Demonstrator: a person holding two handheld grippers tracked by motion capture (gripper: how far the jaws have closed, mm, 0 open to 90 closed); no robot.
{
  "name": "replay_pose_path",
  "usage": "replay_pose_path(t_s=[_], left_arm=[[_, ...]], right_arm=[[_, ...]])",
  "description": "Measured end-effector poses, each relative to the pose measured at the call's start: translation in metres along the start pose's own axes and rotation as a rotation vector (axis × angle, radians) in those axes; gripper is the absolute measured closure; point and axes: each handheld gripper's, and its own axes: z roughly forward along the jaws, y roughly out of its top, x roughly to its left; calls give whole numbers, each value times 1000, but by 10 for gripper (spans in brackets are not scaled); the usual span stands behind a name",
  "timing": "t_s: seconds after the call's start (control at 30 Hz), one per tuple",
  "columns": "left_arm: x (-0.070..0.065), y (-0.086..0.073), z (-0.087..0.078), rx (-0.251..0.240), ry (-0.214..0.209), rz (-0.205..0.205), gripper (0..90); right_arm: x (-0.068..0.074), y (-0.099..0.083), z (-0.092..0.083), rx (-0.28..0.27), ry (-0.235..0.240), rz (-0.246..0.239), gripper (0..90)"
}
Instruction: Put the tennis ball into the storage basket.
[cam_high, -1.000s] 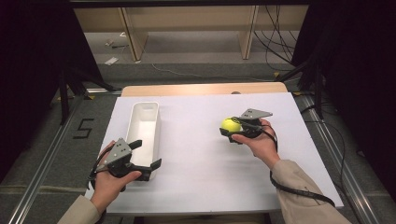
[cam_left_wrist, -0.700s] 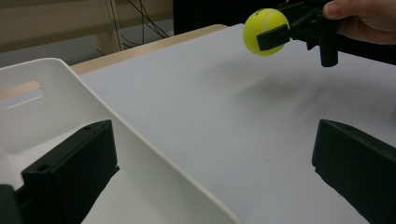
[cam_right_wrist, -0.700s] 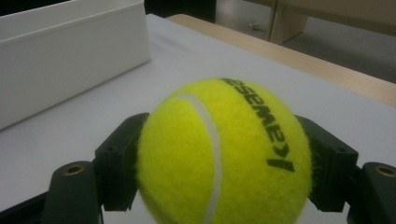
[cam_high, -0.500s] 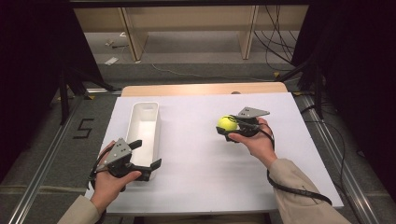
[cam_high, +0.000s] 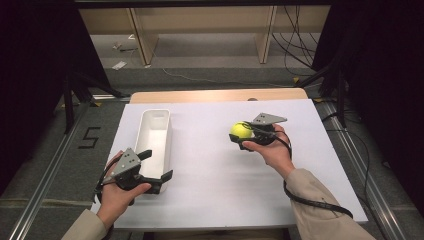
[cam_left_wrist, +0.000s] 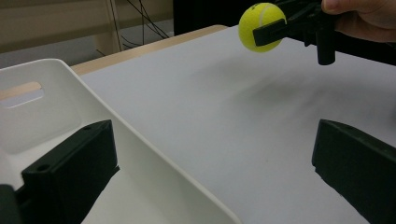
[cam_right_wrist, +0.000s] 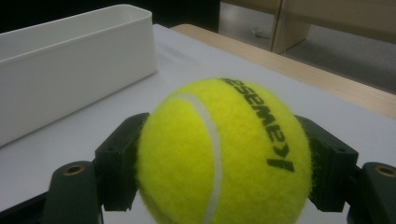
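Note:
A yellow tennis ball (cam_high: 240, 130) is held a little above the white table top, with my right gripper (cam_high: 241, 135) shut on it. In the right gripper view the ball (cam_right_wrist: 219, 154) sits between both black jaws, which press its sides. A long white bin (cam_high: 156, 131) lies at the left of the table and is empty as far as I can see. My left gripper (cam_high: 156, 165) stands open at the bin's near end, one jaw inside the bin (cam_left_wrist: 56, 102) and one outside over the table. From the left gripper view the ball (cam_left_wrist: 261, 25) shows far off.
The white sheet (cam_high: 210, 180) covers the table, with a bare wooden strip (cam_high: 215, 95) along the far edge. Wooden shelf legs and cables stand on the floor beyond. Metal rails run along both sides of the table.
My right gripper has shifted slightly to the left with the ball in it. The left gripper has stayed where it was.

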Motion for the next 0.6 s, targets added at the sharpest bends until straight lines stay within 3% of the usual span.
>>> replay_pose_path(t_s=[0.6], left_arm=[[1,0,0,0,0,-2,0]], right_arm=[[4,9,7,-16,14,-4,269]])
